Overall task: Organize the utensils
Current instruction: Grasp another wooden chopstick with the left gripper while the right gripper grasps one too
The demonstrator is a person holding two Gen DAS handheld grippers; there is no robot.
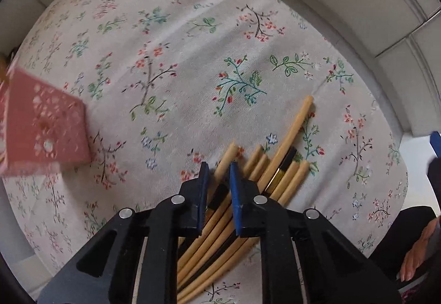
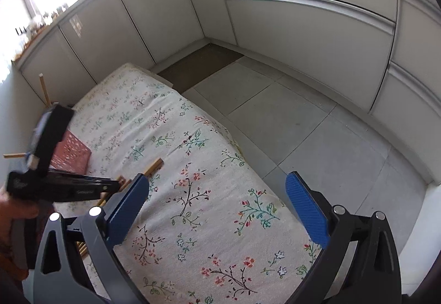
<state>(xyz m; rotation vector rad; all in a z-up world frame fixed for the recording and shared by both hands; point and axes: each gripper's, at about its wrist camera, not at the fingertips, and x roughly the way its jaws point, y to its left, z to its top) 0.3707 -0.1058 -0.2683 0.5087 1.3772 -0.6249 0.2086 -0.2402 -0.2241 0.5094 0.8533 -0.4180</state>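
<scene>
A bundle of wooden chopsticks (image 1: 278,166) lies on the floral tablecloth (image 1: 176,61), with a dark chopstick among them. My left gripper (image 1: 217,170) hovers over the bundle's left side, its jaws narrowly apart around one light chopstick (image 1: 224,163); whether they press it is unclear. A pink perforated holder (image 1: 46,127) stands at the left; it also shows in the right wrist view (image 2: 74,151). My right gripper (image 2: 217,210) is wide open and empty above the cloth. The left gripper (image 2: 110,184) shows there at the left, over chopstick ends (image 2: 154,166).
The table (image 2: 165,122) stands in a kitchen corner with white cabinets (image 2: 303,36) and a grey tiled floor (image 2: 289,122) to the right. A brown mat (image 2: 198,64) lies beyond the table. A person's hand (image 1: 416,257) shows at the lower right of the left wrist view.
</scene>
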